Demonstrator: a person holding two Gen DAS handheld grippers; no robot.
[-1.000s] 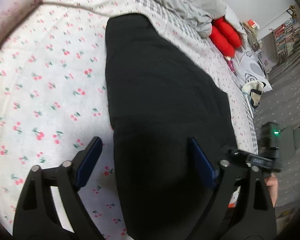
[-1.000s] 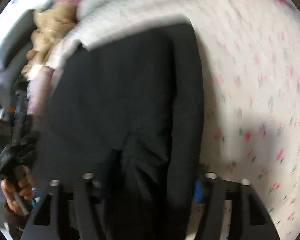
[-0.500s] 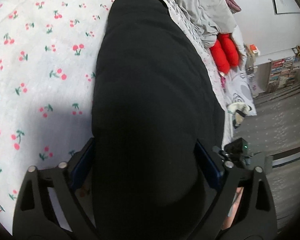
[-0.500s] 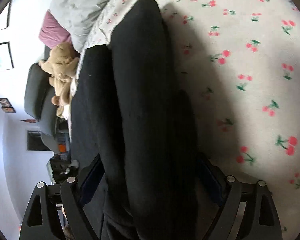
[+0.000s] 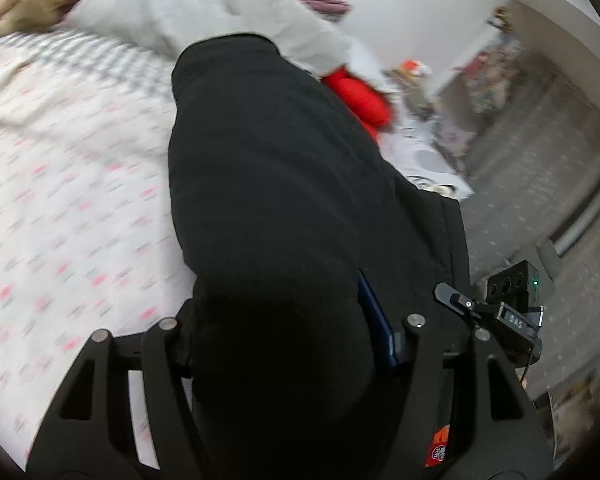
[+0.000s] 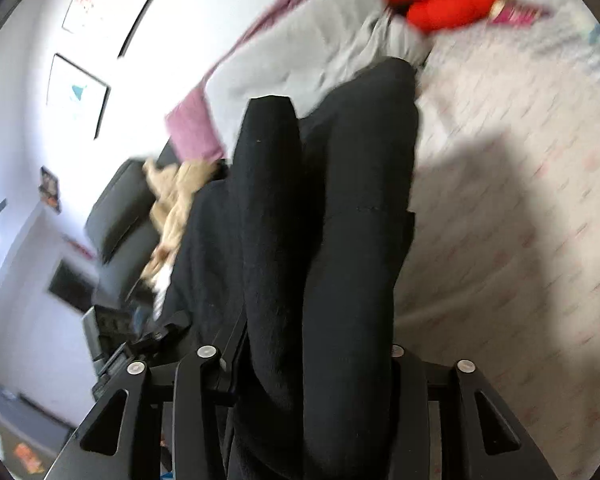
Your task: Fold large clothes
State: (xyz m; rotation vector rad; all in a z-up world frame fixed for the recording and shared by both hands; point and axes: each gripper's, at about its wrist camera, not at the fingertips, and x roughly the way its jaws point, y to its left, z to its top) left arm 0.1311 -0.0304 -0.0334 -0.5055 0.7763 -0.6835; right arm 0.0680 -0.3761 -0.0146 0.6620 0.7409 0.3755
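Left wrist view: the left claw (image 5: pixel 284 320) is seen closed on a thick fold of the black garment (image 5: pixel 276 168); its jaws have just been closing, with the cloth bunched between them. One blue pad (image 5: pixel 376 324) is visible pressed against the right side of the fold; the other pad is hidden by the fabric. The garment is stretched away from the claw across the bed (image 5: pixel 60 200), whose cover is white with small pink and red marks, blurred here. A grey duvet (image 5: pixel 204 12) is noted beyond the far end of the garment, and a red cushion (image 5: pixel 360 96) just right of it. A second handheld device (image 5: pixel 508 304) is seen at the lower right, over grey floor (image 5: pixel 540 160).

Right wrist view: the right claw (image 6: pixel 312 360) is likewise closed on the black garment (image 6: pixel 332 220), its jaws having just been closing around a narrower bundle. The pads are hidden by cloth. The garment is seen in long rolls running away toward the grey duvet (image 6: pixel 300 52). A tan fabric heap (image 6: pixel 176 196) lies to the left, against a dark sofa (image 6: pixel 120 216). Two framed pictures (image 6: pixel 88 40) are noted on the wall.
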